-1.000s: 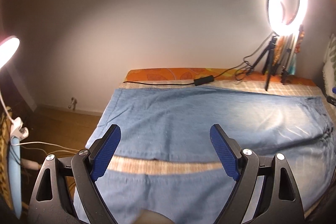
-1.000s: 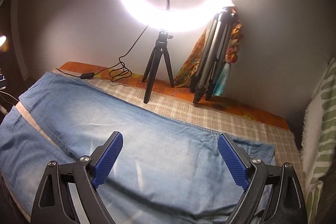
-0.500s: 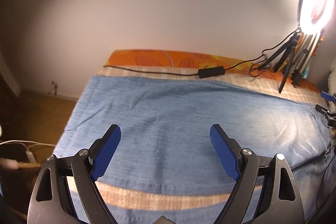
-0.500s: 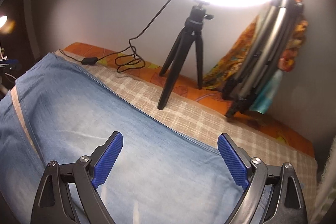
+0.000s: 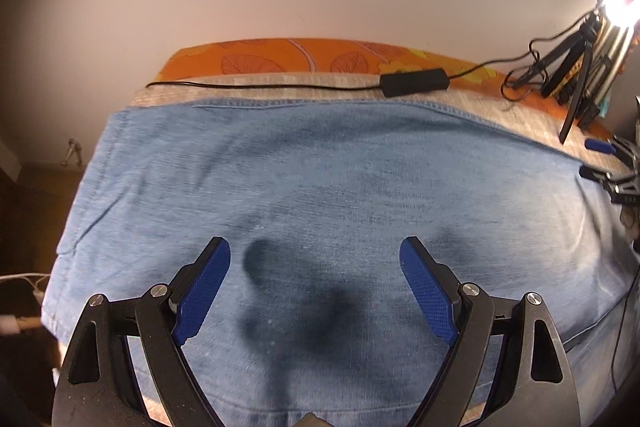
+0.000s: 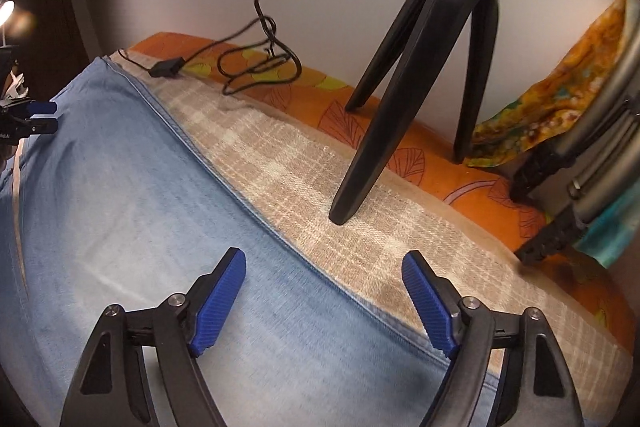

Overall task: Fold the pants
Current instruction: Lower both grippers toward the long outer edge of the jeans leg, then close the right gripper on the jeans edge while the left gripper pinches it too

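Light blue denim pants (image 5: pixel 320 187) lie flat on a checked cloth over the table, one leg spread across the left wrist view. My left gripper (image 5: pixel 316 259) is open and empty, low over the far leg, with its shadow on the denim. My right gripper (image 6: pixel 324 271) is open and empty, over the far seam edge of the pants (image 6: pixel 140 211), where the denim meets the checked cloth (image 6: pixel 320 187). The right gripper shows at the right edge of the left wrist view (image 5: pixel 600 159). The left gripper shows at the left edge of the right wrist view (image 6: pixel 32 117).
A black tripod (image 6: pixel 420 67) of a ring light stands on the cloth just beyond the right gripper. A black cable with an inline box (image 5: pixel 414 83) runs along the far table edge on the orange leaf-patterned cover (image 5: pixel 300 57). Folded tripods and a colourful scarf (image 6: pixel 560 75) stand at far right.
Both grippers have moved forward and down toward the far edge of the pants. The near leg and the cloth gap between the legs have dropped out of the left wrist view. Jaws stay open.
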A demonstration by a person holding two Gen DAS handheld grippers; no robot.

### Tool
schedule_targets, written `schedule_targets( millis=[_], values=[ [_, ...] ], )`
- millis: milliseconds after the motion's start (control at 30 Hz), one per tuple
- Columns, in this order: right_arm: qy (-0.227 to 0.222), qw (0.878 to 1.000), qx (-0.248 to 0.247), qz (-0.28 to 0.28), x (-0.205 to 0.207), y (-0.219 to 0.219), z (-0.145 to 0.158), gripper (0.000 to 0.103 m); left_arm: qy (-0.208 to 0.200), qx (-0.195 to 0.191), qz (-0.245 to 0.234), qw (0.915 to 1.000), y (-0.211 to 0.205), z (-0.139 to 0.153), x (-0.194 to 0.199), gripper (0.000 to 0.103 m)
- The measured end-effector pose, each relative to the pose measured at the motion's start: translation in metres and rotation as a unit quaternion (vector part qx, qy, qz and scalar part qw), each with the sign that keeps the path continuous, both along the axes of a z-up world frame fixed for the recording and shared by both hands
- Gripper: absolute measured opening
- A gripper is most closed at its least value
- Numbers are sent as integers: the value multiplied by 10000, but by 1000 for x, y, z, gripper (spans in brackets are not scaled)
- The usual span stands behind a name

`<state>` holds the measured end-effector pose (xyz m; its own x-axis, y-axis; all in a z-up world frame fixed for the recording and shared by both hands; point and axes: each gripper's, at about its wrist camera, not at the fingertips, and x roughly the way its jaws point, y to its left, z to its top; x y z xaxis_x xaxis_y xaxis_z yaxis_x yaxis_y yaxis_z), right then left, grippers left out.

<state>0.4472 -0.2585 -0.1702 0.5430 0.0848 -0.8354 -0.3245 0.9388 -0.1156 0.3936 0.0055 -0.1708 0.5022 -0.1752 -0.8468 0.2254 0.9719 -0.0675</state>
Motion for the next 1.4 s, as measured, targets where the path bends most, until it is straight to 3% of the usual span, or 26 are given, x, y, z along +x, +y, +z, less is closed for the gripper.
schedule_targets(
  millis=[367,500,533,600,733,900,1033,1133,1200,1400],
  values=[
    [323,9990,237,195,18,-8,-17,80,37,84,-14,10000,-6,-13,2,87],
    [362,9980,441,268,17,-7,-18,57,60,62,-31,10000,-5,-14,4,88],
    [352,9979,468,282,15,-4,-18,40,62,58,-37,10000,-5,-14,5,88],
    [398,9970,565,341,9,2,-16,19,67,32,-73,9999,-4,-14,7,88],
    [239,9988,202,368,-7,19,-10,7,132,-244,52,9996,4,-9,12,88],
    [-202,9977,502,420,-53,24,26,4,32,-648,445,9969,23,10,24,88],
    [-461,9952,258,829,-106,47,44,3,20,-1096,928,9896,40,31,40,88],
    [-419,9936,146,1043,-139,61,41,3,147,-1261,1067,9861,41,36,53,88],
    [-302,9925,173,1173,-156,66,35,3,294,-1177,1082,9867,36,34,61,88],
    [-77,9879,-67,1548,-188,83,10,2,775,-399,1274,9880,18,10,88,88]
  ],
)
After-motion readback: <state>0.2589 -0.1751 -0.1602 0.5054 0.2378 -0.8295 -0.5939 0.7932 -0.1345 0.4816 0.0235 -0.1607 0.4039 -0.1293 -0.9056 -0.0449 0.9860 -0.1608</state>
